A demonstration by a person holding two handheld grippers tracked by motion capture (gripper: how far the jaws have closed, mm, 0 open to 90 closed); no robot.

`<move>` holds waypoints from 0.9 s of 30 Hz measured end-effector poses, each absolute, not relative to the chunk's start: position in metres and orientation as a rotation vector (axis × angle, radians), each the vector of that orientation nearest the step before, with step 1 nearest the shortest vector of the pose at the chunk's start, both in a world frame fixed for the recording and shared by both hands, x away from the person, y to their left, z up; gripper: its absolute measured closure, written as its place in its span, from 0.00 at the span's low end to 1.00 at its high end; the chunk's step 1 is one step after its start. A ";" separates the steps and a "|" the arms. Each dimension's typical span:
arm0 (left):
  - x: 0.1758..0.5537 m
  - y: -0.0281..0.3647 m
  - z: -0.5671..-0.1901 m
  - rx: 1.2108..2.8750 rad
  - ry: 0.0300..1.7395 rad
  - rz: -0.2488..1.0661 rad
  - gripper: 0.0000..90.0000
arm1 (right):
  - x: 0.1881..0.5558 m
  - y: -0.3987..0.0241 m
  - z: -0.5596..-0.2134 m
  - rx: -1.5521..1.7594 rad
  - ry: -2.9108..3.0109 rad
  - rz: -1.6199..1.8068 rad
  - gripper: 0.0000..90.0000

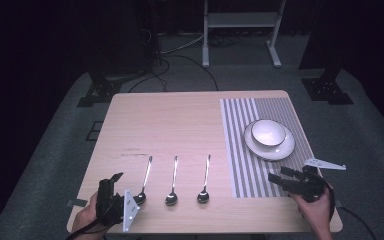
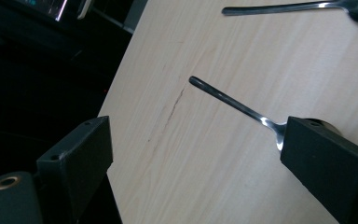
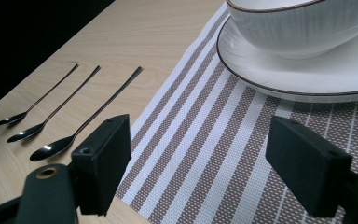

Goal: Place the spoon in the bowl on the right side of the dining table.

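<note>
The light wood table (image 1: pixel 180 125) has a striped placemat (image 1: pixel 240 150) on its right side, carrying a white plate (image 1: pixel 285 149) with a bowl (image 1: pixel 268 132) on it. The right gripper (image 1: pixel 280 179) sits over the mat's near edge, jaws spread wide and holding nothing. The left gripper (image 1: pixel 116 184) is also wide open at the near left corner, just beside the leftmost spoon (image 1: pixel 144 182) of three lying in a row, one jaw covering its bowl end in the left gripper view.

The far left half of the worktop (image 1: pixel 170 120) lies bare, open for passage. Near the front edge, three spoons (image 1: pixel 172 180) lie in a row with narrow gaps between them. On the right, the bowl (image 1: pixel 268 132) on its plate (image 1: pixel 285 147) blocks the striped mat's (image 1: pixel 240 150) far part; its near part is free
</note>
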State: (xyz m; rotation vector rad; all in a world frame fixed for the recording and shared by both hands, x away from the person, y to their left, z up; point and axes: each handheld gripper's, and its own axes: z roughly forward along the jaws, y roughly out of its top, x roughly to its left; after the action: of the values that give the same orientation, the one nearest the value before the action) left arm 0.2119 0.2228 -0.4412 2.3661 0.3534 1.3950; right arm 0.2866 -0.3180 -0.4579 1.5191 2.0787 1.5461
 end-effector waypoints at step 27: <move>0.172 0.208 -0.456 2.470 0.134 1.520 0.09 | 0.284 -0.319 -0.459 1.528 2.067 1.550 0.23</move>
State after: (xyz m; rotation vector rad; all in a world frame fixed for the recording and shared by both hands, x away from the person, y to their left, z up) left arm 0.1720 0.2077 -0.4559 2.4697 0.1344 1.5195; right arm 0.2840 -0.3186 -0.4587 1.5281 2.0674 1.5504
